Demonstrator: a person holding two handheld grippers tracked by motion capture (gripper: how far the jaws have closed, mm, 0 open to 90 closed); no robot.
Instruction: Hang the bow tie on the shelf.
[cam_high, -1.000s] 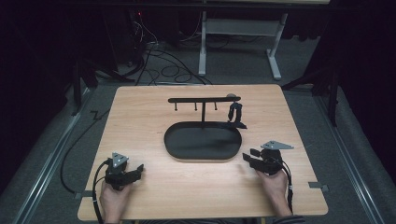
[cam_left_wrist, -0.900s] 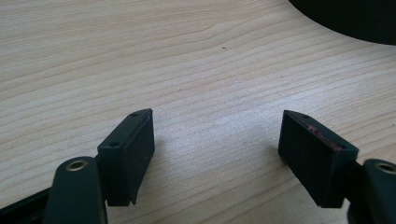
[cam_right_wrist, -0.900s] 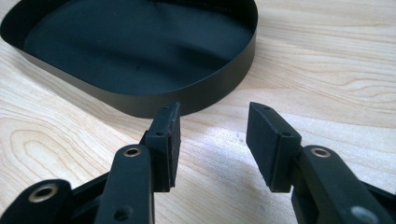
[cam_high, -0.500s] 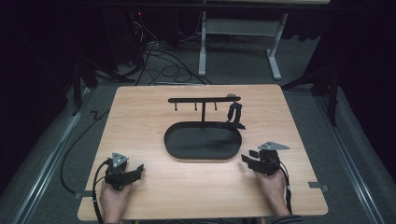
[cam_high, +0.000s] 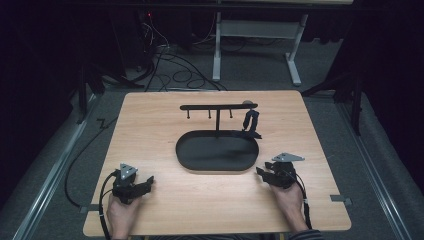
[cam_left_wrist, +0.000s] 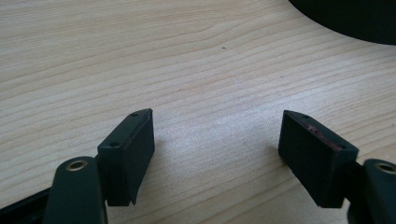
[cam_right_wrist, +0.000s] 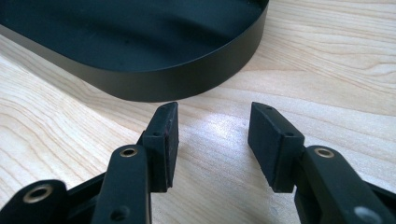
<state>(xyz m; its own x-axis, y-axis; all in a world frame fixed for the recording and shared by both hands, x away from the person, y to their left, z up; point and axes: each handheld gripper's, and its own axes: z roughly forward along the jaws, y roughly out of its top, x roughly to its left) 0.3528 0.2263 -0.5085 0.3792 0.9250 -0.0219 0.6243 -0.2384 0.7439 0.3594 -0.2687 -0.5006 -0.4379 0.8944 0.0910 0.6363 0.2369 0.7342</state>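
A person sits at a wooden table (cam_high: 150, 120) w/ a two-jaw gripper in each hand, both resting low near the table's near edge. Nothing looks started yet, judging by the layout: neither gripper holds or touches anything. The left gripper (cam_left_wrist: 217, 144) has its jaws spread wide, w/ bare wood between the pads; in the high view it sits well to the left of the tray (cam_high: 142, 182). The right gripper (cam_right_wrist: 212, 140) has jaws moderately wide, having just been opening a little further, again w/ bare wood between them (cam_high: 262, 172). The thing nearest the fingers is a black oval tray (cam_high: 200, 162), the base of a small stand; its curved wall (cam_right_wrist: 187, 79) lies just ahead of the right fingertips, near but apart. From the left fingers it is farther off, a dark edge ahead and to the right (cam_left_wrist: 345, 23). The tray's long axis runs side to side across the table, i.e. crosswise to the way the right jaws point. A thin post rises from the tray's far side & carries a horizontal bar (cam_high: 217, 106), parallel to that long axis, w/ small pegs under it. A small dark item (cam_high: 250, 122) hangs near the bar's right end, beyond the right fingers; what it is can't be told. All the handling seems left to do.
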